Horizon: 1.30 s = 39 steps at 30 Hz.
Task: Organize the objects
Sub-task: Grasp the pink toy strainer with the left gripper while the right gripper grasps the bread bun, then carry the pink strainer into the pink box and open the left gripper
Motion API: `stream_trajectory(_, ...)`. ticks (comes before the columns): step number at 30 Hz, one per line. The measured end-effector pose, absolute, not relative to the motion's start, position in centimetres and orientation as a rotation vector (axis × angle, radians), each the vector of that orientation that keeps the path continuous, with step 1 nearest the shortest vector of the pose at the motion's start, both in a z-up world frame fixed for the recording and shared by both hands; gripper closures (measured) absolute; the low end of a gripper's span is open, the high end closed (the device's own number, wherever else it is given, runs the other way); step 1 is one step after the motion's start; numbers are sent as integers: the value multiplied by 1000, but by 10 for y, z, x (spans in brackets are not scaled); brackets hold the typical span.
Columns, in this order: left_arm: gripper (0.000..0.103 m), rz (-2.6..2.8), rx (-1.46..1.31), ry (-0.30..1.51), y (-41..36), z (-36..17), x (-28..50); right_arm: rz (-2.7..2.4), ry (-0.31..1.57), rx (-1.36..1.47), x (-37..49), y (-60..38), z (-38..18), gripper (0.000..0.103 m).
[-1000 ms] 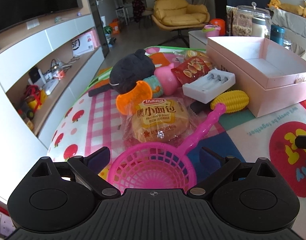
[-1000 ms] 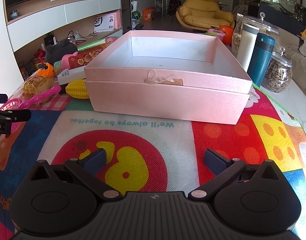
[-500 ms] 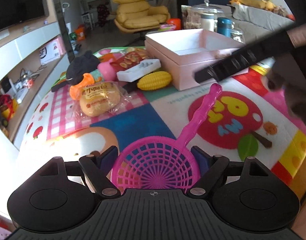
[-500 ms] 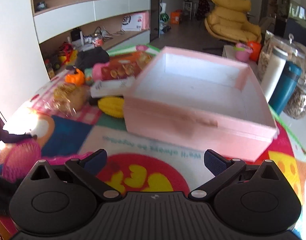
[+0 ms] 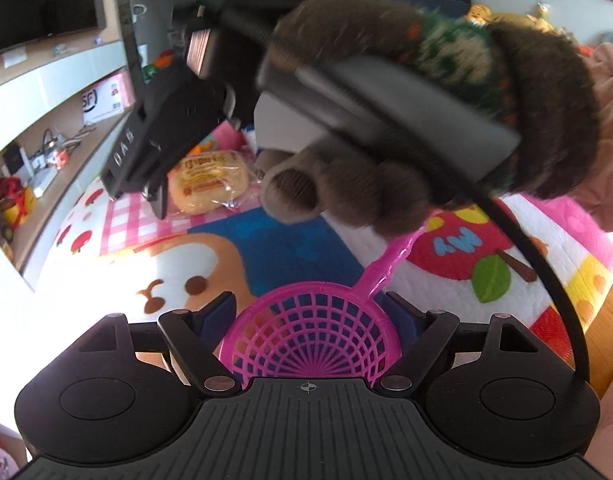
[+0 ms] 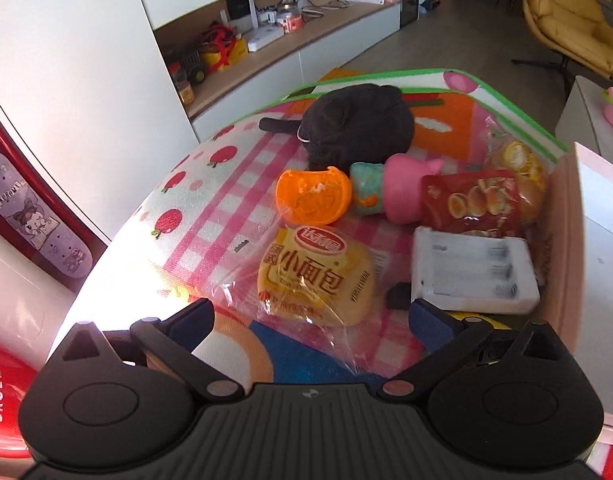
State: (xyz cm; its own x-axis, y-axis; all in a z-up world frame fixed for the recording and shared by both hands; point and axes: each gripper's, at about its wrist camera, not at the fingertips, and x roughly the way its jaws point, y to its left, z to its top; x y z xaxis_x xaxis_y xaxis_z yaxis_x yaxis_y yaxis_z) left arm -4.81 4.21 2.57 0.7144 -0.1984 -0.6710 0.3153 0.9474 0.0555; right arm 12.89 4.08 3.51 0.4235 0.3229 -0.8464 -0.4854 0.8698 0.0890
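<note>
My left gripper (image 5: 310, 316) is shut on the pink plastic strainer (image 5: 310, 336), held above the colourful mat (image 5: 278, 248). In the left wrist view the right gripper (image 5: 146, 160), held by a gloved hand (image 5: 426, 120), crosses in front, over the bread pack (image 5: 208, 180). My right gripper (image 6: 310, 320) is open and empty, just above the yellow bread pack (image 6: 314, 276). Beyond it lie an orange toy piece (image 6: 312, 196), a pink and teal toy (image 6: 390, 188), a black plush (image 6: 358, 124), a red snack bag (image 6: 474, 200) and a white battery charger (image 6: 470, 276).
The pink box's wall (image 6: 566, 240) stands at the right of the right wrist view. A yellow corn toy (image 6: 478, 320) peeks out under the charger. The mat's left edge drops off toward a white cabinet with shelves (image 6: 266, 40). A yellow armchair (image 6: 578, 12) stands far back.
The left gripper lifted the strainer and drew back from the pile. The right gripper swung left from the pink box to over the bread pack, crossing the left wrist view.
</note>
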Motion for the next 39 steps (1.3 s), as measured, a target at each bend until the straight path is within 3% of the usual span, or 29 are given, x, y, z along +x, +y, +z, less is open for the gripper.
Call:
stream_trajectory(2,18,-273,156,724,46,26,-47,493,948,-235,129,53,35,0)
stream_trajectory(4,18,-272,145,729,49,27,-46,493,970,-242,134,58,34,7)
stream_trajectory(5,18,-269,146,732,49,28,-46,493,970,-247,132,56,37,18)
stream_trajectory(6,18,-267,149,734,48,28,-46,506,985,-254,131,54,38,36)
stream_trajectory(7,18,-268,152,737,46,28,-46,512,991,-250,128,50,41,42)
stream_trajectory(9,18,-266,160,743,43,29,-48,526,1012,-234,121,37,49,78)
stream_trajectory(20,18,-289,213,757,16,40,-63,554,907,-219,26,-75,84,88)
stream_trajectory(29,18,-312,281,763,-14,41,-62,385,892,-401,-23,-159,32,85)
stream_trajectory(31,18,-292,288,762,-18,43,-57,382,853,-385,-29,-169,27,77)
stream_trajectory(35,18,-245,279,745,-15,56,-51,447,803,-305,-33,-178,28,23)
stream_trajectory(39,18,-180,232,719,2,74,-47,520,758,-238,-33,-166,31,22)
